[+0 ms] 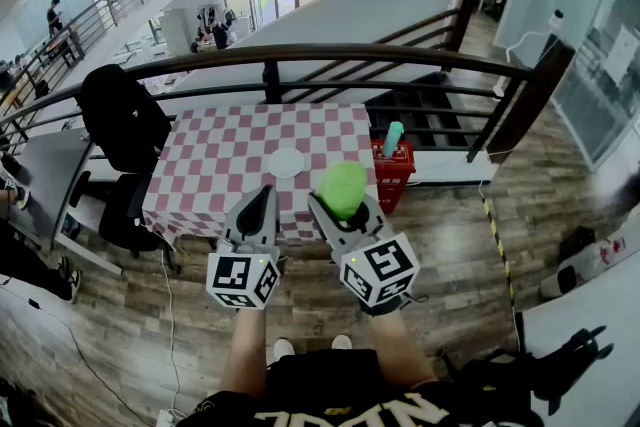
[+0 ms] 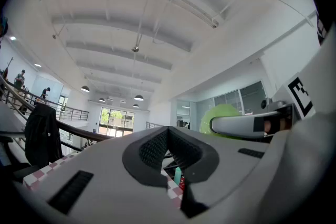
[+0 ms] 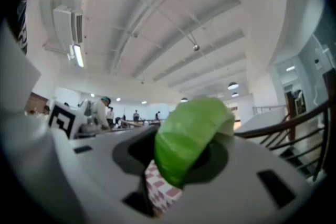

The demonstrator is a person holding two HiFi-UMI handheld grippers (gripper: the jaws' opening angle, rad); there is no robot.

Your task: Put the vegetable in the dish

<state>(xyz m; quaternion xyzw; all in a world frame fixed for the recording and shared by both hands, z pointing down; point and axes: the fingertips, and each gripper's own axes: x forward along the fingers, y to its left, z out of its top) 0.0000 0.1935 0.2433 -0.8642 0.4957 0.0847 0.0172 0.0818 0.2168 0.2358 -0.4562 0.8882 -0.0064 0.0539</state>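
"So, what is the biggest thing ahead?"

"A table [image 1: 215, 160] under a red-and-white checked cloth, beyond a stretch of wooden floor. A red basket [image 1: 393, 177] stands at its right edge."

"And the two grippers?"

"Both are held up side by side, short of the table's near edge. The left gripper [image 1: 262, 197] has its jaws pressed together with nothing between them. It looks idle, parked out of the way. The right gripper [image 1: 345, 212] is clamped on the vegetable [image 1: 343, 188], a pale green leafy lump sticking up past the jaw tips."

"Why carry it that high?"

"Probably to clear the cloth on the way over. The dish [image 1: 286, 162], small, white and bare, sits near the middle of the table's near edge. The vegetable is not yet over it."
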